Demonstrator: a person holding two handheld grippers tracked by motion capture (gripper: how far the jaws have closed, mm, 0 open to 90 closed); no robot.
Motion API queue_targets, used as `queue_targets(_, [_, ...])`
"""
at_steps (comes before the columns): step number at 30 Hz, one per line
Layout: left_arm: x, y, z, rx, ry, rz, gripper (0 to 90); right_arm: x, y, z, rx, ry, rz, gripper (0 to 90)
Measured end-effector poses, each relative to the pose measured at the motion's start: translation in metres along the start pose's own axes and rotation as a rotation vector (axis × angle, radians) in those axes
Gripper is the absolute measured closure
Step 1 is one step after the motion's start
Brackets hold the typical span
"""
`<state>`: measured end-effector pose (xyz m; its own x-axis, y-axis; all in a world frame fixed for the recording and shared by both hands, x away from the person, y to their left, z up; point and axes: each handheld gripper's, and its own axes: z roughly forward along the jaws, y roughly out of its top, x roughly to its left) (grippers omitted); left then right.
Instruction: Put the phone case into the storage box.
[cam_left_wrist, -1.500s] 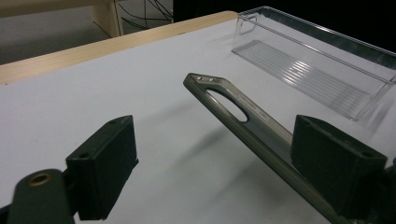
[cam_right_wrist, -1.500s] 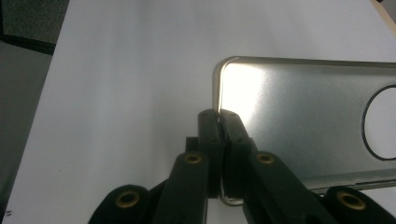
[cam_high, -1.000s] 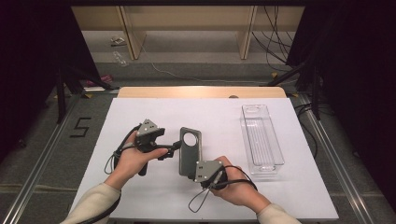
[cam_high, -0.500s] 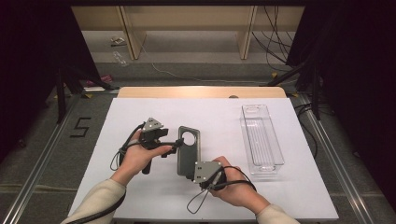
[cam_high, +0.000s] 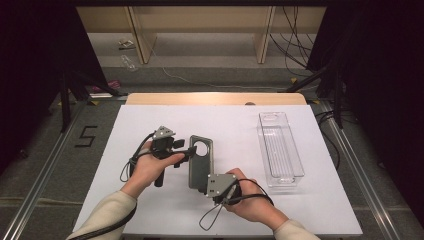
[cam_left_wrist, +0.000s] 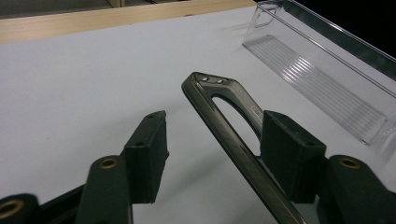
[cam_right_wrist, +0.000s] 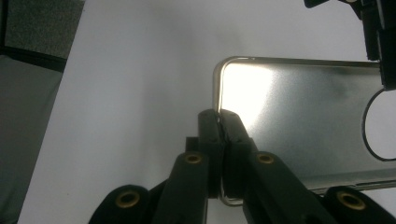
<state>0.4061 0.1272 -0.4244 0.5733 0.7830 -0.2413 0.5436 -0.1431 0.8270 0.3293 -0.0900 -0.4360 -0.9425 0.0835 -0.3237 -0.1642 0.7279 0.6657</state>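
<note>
The phone case (cam_high: 200, 161) is held up off the white table (cam_high: 150, 120), roughly mid-table. Its near edge is pinched tight by the right gripper (cam_high: 214, 186), at about 6 o'clock of the case. The left gripper (cam_high: 190, 151) is parked at 9 o'clock, jaws half-wide and just been closing around the edge, only one pad (cam_left_wrist: 289, 156) touching. A clear tray (cam_high: 280, 148) is sat off at 3 o'clock.

A dark, translucent phone case (cam_high: 201, 160) with a round camera cutout is held slightly raised, left of the clear tray (cam_high: 280, 150), its long side parallel to the tray's.
</note>
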Motion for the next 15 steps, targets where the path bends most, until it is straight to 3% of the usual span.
queue_targets(8, [-0.0009,-0.0024,0.0019,0.015,-0.023,-0.010,52.7,0.0003,0.0007,0.0007,-0.002,-0.002,-0.006,89.3])
queue_targets(15, [-0.0027,-0.0038,0.0027,0.025,-0.047,-0.050,59.5,0.0012,0.0008,0.0015,0.001,-0.004,-0.005,89.3])
